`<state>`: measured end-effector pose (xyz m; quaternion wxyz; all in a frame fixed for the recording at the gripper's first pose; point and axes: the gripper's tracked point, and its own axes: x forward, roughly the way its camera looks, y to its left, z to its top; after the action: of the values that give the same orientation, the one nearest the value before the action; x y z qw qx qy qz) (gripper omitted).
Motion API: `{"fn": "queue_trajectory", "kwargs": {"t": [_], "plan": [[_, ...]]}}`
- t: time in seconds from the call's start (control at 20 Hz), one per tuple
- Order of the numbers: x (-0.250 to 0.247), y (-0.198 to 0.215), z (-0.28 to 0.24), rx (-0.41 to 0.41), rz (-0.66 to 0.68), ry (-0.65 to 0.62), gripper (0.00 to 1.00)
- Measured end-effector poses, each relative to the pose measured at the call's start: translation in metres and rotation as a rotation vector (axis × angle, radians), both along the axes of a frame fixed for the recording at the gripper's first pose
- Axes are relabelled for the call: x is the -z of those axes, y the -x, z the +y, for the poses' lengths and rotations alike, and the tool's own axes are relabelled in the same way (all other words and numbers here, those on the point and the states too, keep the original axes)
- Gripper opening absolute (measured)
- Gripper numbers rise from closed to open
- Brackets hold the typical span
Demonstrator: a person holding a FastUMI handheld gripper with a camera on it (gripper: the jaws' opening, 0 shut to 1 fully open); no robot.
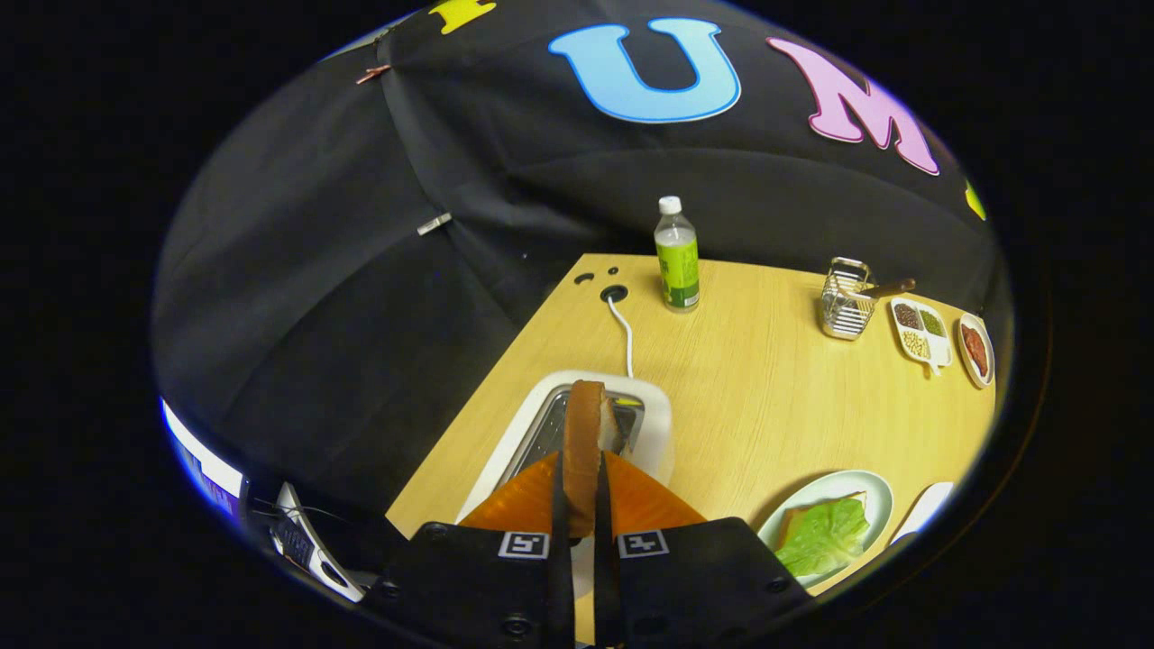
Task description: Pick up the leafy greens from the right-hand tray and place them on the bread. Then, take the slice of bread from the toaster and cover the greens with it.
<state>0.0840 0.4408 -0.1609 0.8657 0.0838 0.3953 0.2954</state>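
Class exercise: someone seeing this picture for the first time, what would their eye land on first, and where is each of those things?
First, the slice of bread standing on edge, pinched between the fingers of the gripper, right over the white toaster. Next, beside the fingers, the plate with a leafy green lying on bread. Beyond the toaster, a green-labelled bottle stands alone on the wooden table.

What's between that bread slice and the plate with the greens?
Nothing visible. The tongs grip the slice over the toaster; bare table lies between it and the plate, where the greens sit.
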Motion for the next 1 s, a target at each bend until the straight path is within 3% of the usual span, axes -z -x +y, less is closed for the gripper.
{"fn": "queue_trajectory", "kwargs": {"t": [0.3, 0.5, 0.8, 1.0], "plan": [[-0.058, -0.023, -0.046, 0.083, -0.068, -0.064, 0.13], [-0.068, -0.033, -0.093, 0.143, -0.072, -0.088, 0.13], [-0.035, -0.031, -0.164, 0.207, 0.010, -0.106, 0.13], [0.009, -0.018, -0.194, 0.190, 0.092, -0.083, 0.13]]}}
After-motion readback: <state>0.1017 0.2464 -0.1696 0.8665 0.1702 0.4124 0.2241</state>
